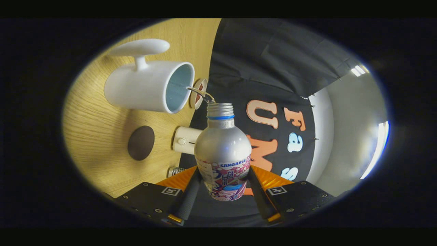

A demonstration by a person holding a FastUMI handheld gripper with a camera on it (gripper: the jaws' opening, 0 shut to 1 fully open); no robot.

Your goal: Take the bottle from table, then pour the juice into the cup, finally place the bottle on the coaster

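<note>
Gripper view — tongs [223,186] clamping bottle [222,150], wooden table [99,136]

Setting: a recording booth in a lab-type room, not a home. Evidence: black cloth [273,54] hung as a backdrop wall, creased and pinned along its edge, directly behind a light wood-grain surface [102,123]. Beyond the cloth's edge, a plain pale wall [341,136] with long ceiling strip lights [375,150], institutional in type. On the surface, a staged set of props: white mug [146,85], dark round coaster [141,142], small white cylindrical item [184,140]. The tool [223,186] carries square printed tracking markers [170,191] on its body, gripping a drink bottle [223,150] on both sides.
</note>
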